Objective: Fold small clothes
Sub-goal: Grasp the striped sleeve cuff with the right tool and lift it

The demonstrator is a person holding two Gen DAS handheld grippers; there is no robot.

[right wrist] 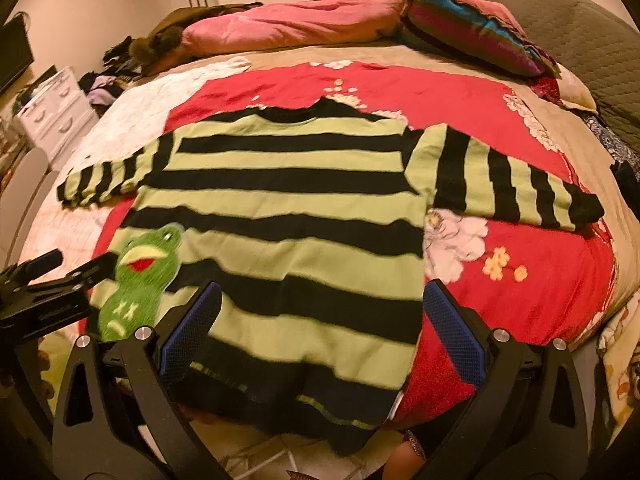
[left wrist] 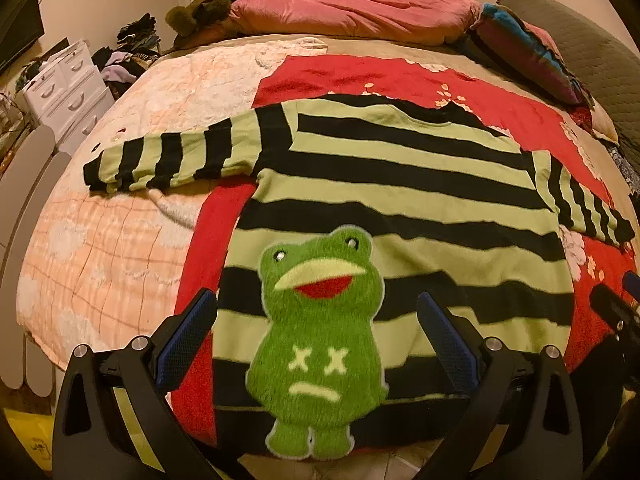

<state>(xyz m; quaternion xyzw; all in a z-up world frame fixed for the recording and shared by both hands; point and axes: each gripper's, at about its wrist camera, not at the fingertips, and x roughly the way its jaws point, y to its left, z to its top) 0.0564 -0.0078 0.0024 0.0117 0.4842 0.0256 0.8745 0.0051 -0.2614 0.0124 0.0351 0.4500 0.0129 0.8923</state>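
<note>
A bedroom is lying ahead of me: white drawers [left wrist: 66, 88] at the far left, a pink duvet [left wrist: 352, 10] bunched along the far edge of the bed [left wrist: 104, 240], and a red blanket [right wrist: 520, 280] spreading over its near half. The sweater [left wrist: 400, 184] is lying flat on that blanket, hem at the near edge and drooping slightly over it, neck toward the duvet, both sleeves stretched out sideways.

I am holding my left gripper [left wrist: 316, 340] over the hem near the frog patch [left wrist: 320, 340], fingers spread wide and gripping nothing. My right gripper [right wrist: 320, 332] is hovering over the hem's other corner, also spread and empty.

I am judging the sweater to be a soft, light knit, limp rather than stiff, so it is likely to sag and drag wherever I am not supporting it. The stripes are looking matte and grippy, not slippery; the frog is looking plush, thicker and fuzzier, probably resisting a crease. The blanket beneath is fleecy and may cling. I am thinking the best holds are the sleeve cuffs, or the dark ribbed hem corners, pinching both layers together.
</note>
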